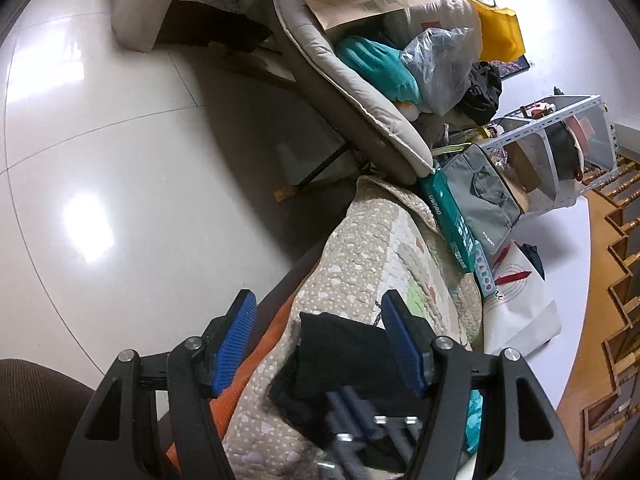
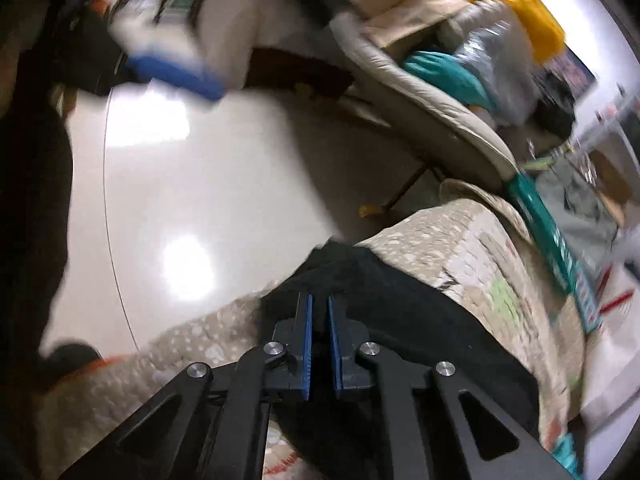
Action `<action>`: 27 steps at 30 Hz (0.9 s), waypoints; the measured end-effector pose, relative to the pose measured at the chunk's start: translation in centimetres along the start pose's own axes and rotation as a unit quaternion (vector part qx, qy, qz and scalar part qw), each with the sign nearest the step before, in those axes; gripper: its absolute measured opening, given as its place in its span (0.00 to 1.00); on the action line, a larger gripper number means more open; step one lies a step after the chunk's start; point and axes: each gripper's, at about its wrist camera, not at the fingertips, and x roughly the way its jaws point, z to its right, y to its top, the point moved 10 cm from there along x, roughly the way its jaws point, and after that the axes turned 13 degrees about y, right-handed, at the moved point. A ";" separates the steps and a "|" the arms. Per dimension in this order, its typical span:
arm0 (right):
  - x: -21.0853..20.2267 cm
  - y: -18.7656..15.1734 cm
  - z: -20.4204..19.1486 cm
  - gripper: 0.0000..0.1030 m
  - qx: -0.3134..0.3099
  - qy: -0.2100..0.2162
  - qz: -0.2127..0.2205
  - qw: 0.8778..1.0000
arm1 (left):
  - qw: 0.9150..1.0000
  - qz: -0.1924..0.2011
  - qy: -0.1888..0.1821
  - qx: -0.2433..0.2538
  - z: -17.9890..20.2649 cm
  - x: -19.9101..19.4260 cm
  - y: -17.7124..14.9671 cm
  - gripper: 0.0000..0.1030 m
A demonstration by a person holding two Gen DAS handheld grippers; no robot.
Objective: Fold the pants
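The black pants (image 1: 340,356) lie on a beige dotted quilt (image 1: 360,256). In the left wrist view my left gripper (image 1: 320,312) is open, its blue pads spread wide above the near end of the pants, holding nothing. In the right wrist view my right gripper (image 2: 319,304) has its blue pads nearly together with a thin gap, right over the black pants (image 2: 380,300); whether fabric is pinched I cannot tell. The right wrist view is motion-blurred. The other gripper's blue pad (image 2: 176,72) shows blurred at upper left.
A shiny white tile floor (image 1: 120,160) lies left of the quilt. A padded chair (image 1: 344,92) piled with bags and boxes stands beyond. A teal box (image 1: 448,220), a grey bag (image 1: 484,200) and a white shelf (image 1: 560,140) sit to the right.
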 end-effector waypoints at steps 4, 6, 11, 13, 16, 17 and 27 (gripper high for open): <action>-2.5 1.5 2.5 0.08 0.094 0.037 0.039 0.994 | 1.000 -0.006 0.005 0.011 0.3 0.4 -0.6 0.62; -4.0 1.5 4.7 0.08 0.158 0.052 0.060 0.984 | 1.000 -0.014 0.005 0.021 0.7 0.8 -1.1 0.63; -7.0 -1.3 11.4 0.08 0.304 0.074 0.100 0.944 | 0.998 -0.043 0.009 0.051 2.2 2.4 -2.9 0.63; -7.7 -2.1 12.2 0.08 0.318 0.085 0.107 0.938 | 0.997 -0.053 0.010 0.062 2.5 2.7 -3.5 0.63; -6.8 -1.3 9.2 0.08 0.268 0.114 0.091 0.952 | 0.998 -0.045 0.009 0.047 1.9 2.1 -2.9 0.63; -6.2 -0.9 7.8 0.08 0.247 0.123 0.084 0.958 | 0.999 -0.040 0.002 0.034 1.6 1.6 -2.4 0.63; 1.5 -1.4 -2.8 0.88 -0.088 -0.034 -0.023 0.995 | 0.999 0.002 -0.029 -0.022 -0.7 -1.7 0.6 0.63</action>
